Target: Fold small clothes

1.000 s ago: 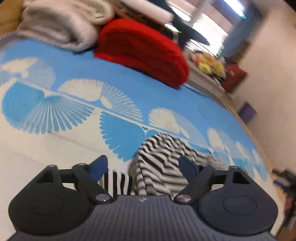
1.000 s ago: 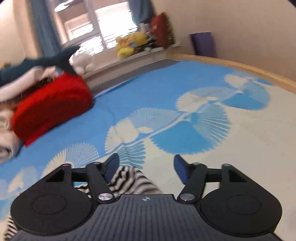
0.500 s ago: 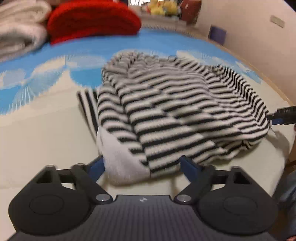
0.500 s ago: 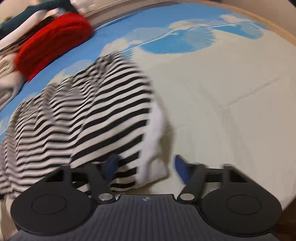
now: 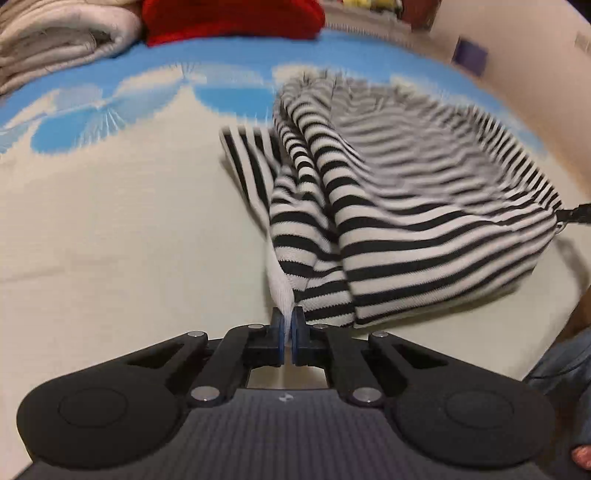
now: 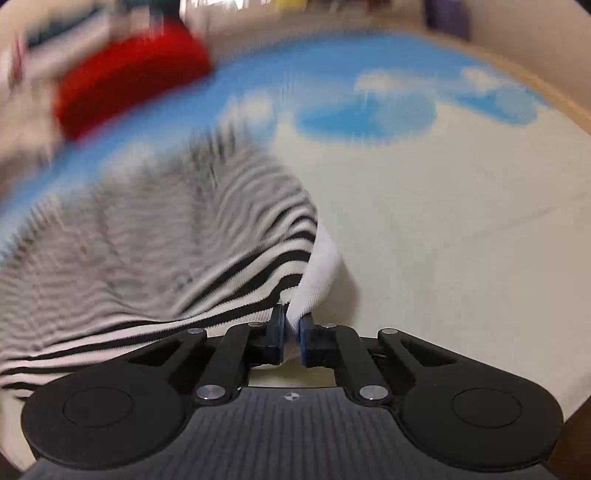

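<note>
A black-and-white striped garment (image 5: pixel 406 206) with a white hem lies bunched on the cream and blue bedspread (image 5: pixel 129 221). My left gripper (image 5: pixel 287 325) is shut on the white hem at the garment's near left corner. My right gripper (image 6: pixel 292 328) is shut on the white hem at the near right corner of the same garment (image 6: pixel 166 251). The right gripper's tip also shows in the left wrist view (image 5: pixel 576 214) at the garment's far right corner. The garment is stretched between both grippers and lifted off the bed at its near edge.
A red folded knit (image 5: pixel 229 18) and a cream folded blanket (image 5: pixel 55 40) lie at the far side of the bed. The red knit also shows in the right wrist view (image 6: pixel 125 77). The bed's wooden edge (image 6: pixel 546 88) runs at the right.
Both grippers were open above the garment's near edge half a second ago. Now both have shut on the white hem and the cloth is pulled up and taut.
</note>
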`<action>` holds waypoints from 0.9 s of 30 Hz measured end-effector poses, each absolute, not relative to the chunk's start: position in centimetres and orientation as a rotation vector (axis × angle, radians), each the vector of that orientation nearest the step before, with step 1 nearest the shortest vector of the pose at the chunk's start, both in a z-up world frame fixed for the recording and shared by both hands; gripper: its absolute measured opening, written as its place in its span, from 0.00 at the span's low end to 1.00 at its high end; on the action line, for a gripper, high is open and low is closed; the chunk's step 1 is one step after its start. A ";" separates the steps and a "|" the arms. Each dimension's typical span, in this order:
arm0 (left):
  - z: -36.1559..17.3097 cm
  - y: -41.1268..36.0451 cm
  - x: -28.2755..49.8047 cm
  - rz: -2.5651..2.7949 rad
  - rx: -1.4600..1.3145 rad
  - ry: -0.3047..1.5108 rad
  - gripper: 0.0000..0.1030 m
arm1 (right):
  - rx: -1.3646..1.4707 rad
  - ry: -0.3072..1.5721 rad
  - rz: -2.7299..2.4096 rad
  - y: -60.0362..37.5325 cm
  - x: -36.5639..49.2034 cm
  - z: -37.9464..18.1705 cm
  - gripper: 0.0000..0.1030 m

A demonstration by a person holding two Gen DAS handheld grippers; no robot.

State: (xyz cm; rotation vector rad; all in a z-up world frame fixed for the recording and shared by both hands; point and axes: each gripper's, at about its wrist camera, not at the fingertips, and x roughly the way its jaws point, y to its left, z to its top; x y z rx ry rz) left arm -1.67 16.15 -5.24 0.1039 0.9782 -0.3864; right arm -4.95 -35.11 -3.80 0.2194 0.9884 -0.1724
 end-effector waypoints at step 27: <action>-3.5 10.5 17.6 -0.406 -0.379 0.744 0.04 | 0.303 0.773 -0.050 -35.8 13.1 -3.1 0.03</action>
